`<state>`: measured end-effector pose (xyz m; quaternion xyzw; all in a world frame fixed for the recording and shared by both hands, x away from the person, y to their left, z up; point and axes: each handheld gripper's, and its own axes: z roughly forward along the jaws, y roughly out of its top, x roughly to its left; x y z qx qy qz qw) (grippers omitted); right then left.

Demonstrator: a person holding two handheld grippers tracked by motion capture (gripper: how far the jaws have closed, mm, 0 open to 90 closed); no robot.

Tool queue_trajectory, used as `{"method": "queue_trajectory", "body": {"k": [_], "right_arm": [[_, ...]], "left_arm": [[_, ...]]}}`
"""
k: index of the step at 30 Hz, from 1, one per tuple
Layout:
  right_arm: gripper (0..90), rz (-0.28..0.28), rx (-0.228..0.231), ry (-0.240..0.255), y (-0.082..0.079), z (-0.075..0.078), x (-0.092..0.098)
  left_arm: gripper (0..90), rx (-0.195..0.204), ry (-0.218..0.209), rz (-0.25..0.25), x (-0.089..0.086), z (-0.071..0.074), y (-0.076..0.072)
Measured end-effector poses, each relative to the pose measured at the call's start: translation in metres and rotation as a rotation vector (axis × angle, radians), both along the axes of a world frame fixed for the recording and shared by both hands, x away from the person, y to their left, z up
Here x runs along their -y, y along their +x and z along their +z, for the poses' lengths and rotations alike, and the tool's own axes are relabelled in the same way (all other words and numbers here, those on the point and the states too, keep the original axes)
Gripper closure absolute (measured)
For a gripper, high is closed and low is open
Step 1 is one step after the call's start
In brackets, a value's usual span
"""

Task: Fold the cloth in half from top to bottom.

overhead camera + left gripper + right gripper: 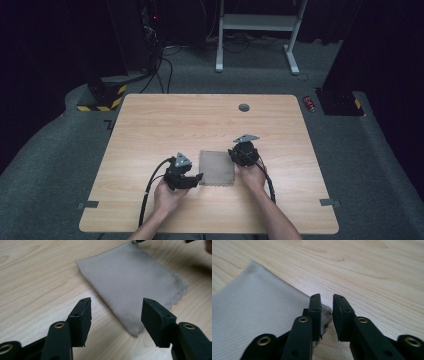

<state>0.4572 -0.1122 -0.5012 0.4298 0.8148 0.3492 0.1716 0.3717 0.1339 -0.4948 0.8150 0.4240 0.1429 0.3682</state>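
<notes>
1. Here, a flat grey-beige woven cloth (pixel 217 168), folded to a near-square rectangle, lies on the light wooden table (pixel 200 120), on the near half and a little right of the middle, between the two hands.
2. In the high view its sides run parallel with the table edges; the long axis is hard to tell, because the shape is almost square.
3. The near edge of the cloth is scalloped – this wavy border shows at the right of the left gripper view (pixel 181 290).
4. The left gripper (pixel 192 180) rests at the near left corner of the cloth. Its jaws stand spread wide, and in its own view the corner point (pixel 136 333) lies on the table between them – untouched by the pads.
5. The right gripper (pixel 240 154) sits at the right edge of the cloth. Its jaws are parted by a narrow gap; a crumpled corner of the cloth (pixel 325 315) lies beside the left jaw, not pressed.
</notes>
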Motion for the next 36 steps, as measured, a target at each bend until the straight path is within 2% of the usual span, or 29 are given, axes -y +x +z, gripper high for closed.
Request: {"method": "queue_trajectory", "body": {"k": [1, 2, 3, 4, 6, 7, 9, 10, 11, 14, 16, 18, 20, 21, 22, 23, 24, 25, 30, 31, 32, 33, 36], "right_arm": [[72.2, 0.006, 0.006, 0.011, -0.004, 0.002, 0.001], [71.1, 0.019, 0.01, 0.012, -0.009, 0.003, 0.003], [70.0, 0.032, 0.018, 0.009, -0.015, 0.003, 0.003], [69.2, 0.05, 0.022, 0.002, -0.021, 0.003, 0.004], [68.3, 0.065, 0.027, -0.003, -0.027, 0.002, 0.006], [66.4, 0.095, 0.031, -0.011, -0.04, -0.001, 0.009], [65.6, 0.12, 0.032, -0.022, -0.05, -0.006, 0.012], [65.6, 0.12, 0.032, -0.022, -0.05, -0.006, 0.012], [65.1, 0.136, 0.029, -0.03, -0.059, -0.011, 0.014], [64.9, 0.15, 0.034, -0.042, -0.065, -0.017, 0.016], [64.7, 0.146, 0.031, -0.041, -0.067, -0.017, 0.016], [63.8, 0.146, 0.03, -0.048, -0.067, -0.016, 0.016], [63.3, 0.145, 0.03, -0.046, -0.068, -0.016, 0.016], [62.9, 0.138, 0.032, -0.026, -0.07, -0.014, 0.02], [62.5, 0.134, 0.034, -0.014, -0.07, -0.013, 0.023], [62.1, 0.126, 0.031, 0.0, -0.071, -0.011, 0.026], [62.1, 0.126, 0.031, 0.0, -0.071, -0.011, 0.026], [61.4, 0.11, 0.031, 0.026, -0.073, -0.008, 0.032], [60.7, 0.077, 0.044, 0.052, -0.08, -0.004, 0.045], [60.5, 0.055, 0.046, 0.054, -0.084, -0.005, 0.054], [60.5, 0.055, 0.046, 0.054, -0.084, -0.005, 0.054], [60.3, 0.035, 0.047, 0.048, -0.088, -0.007, 0.064], [60.0, 0.007, 0.037, 0.054, -0.092, -0.01, 0.073]], "left_arm": [[41.6, -0.008, 0.031, -0.001, 0.007, -0.004, 0.004], [41.3, -0.008, 0.031, -0.001, 0.007, -0.004, 0.004], [41.1, -0.017, 0.073, -0.003, 0.011, -0.01, 0.005], [41.2, -0.008, 0.087, -0.001, 0.011, -0.012, 0.003], [42.0, -0.002, 0.091, -0.003, 0.01, -0.014, 0.002], [42.0, -0.012, 0.085, -0.003, 0.006, -0.017, -0.002], [41.8, -0.016, 0.079, -0.003, 0.001, -0.02, -0.005], [41.8, -0.016, 0.079, -0.003, 0.001, -0.02, -0.005], [41.7, -0.017, 0.074, 0.003, -0.002, -0.02, -0.007], [41.4, -0.02, 0.073, 0.003, -0.003, -0.02, -0.007], [41.0, -0.012, 0.095, -0.006, -0.001, -0.02, -0.006], [40.3, -0.024, 0.1, 0.0, -0.003, -0.019, -0.007], [40.0, -0.023, 0.094, 0.004, -0.005, -0.019, -0.008], [40.1, -0.017, 0.058, 0.019, -0.011, -0.018, -0.011], [40.1, -0.017, 0.058, 0.019, -0.011, -0.018, -0.011], [40.0, -0.013, 0.018, 0.029, -0.017, -0.015, -0.013], [39.9, -0.013, 0.018, 0.029, -0.017, -0.015, -0.013], [39.6, -0.009, -0.012, 0.034, -0.022, -0.011, -0.014], [38.4, 0.014, -0.038, 0.045, -0.032, -0.007, -0.02], [38.1, 0.017, -0.039, 0.062, -0.041, -0.008, -0.022], [38.1, 0.017, -0.039, 0.062, -0.041, -0.008, -0.022], [38.0, 0.012, -0.048, 0.088, -0.051, -0.011, -0.024], [37.8, 0.009, -0.058, 0.115, -0.06, -0.014, -0.025]]}}
